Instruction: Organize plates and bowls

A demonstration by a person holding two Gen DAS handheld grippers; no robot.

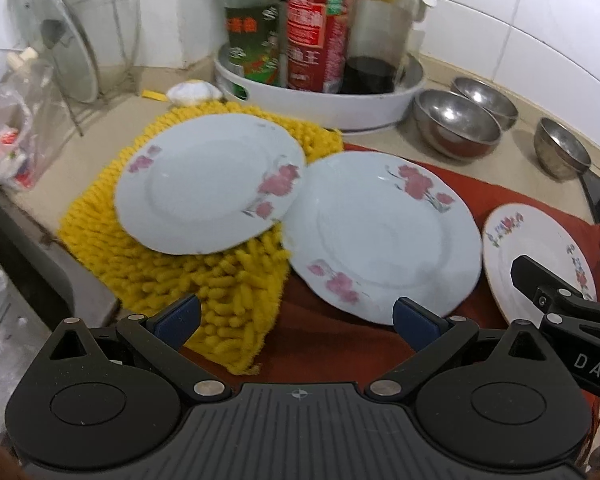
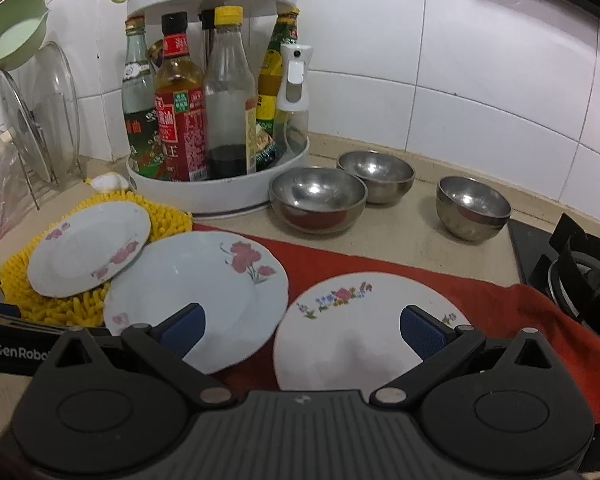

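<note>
Both your left gripper [image 1: 296, 320] and right gripper [image 2: 302, 330] gape wide, empty. The plates [image 1: 380, 236] on the red cloth [image 1: 340, 344] look glazed, probably slippery and brittle; pinch a rim.

three floral plates [image 2: 196, 292] flat, separate | three steel bowls [image 2: 318, 196] upright
</note>
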